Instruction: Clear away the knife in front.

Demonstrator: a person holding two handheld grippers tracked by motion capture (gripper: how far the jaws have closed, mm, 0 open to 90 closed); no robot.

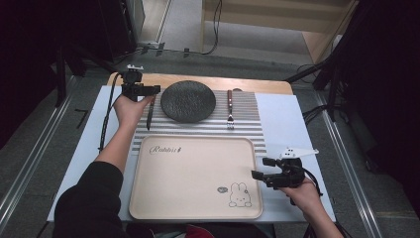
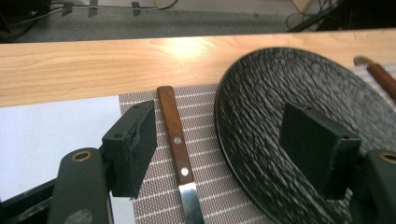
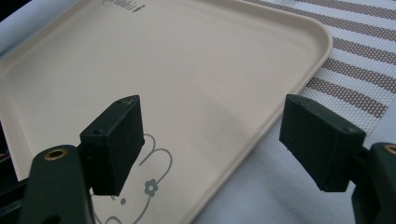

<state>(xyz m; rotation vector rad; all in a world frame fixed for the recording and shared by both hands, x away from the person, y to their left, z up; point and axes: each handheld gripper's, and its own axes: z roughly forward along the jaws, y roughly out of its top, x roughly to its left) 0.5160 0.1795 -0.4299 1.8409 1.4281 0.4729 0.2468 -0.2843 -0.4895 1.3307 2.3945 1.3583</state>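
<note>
Knife (image 2: pixel 176 140): we see it on the striped mat (image 2: pixel 159 196), between the left gripper (image 2: pixel 217 154)'s spread jaws — close beside the plate (image 2: pixel 261 121) edge.
Right gripper (image 3: pixel 210 149): spread wide, holding nothing — over the tray (image 3: pixel 289 88) rim.

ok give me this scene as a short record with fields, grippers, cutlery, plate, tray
left gripper: open, jaws either side of the knife handle and plate edge
right gripper: open, over the tray's corner
knife: wooden handle, lying on the striped placemat left of the plate
plate: dark, textured, on the placemat
fork: right of the plate
tray: beige, rabbit print, nothing on it
</note>
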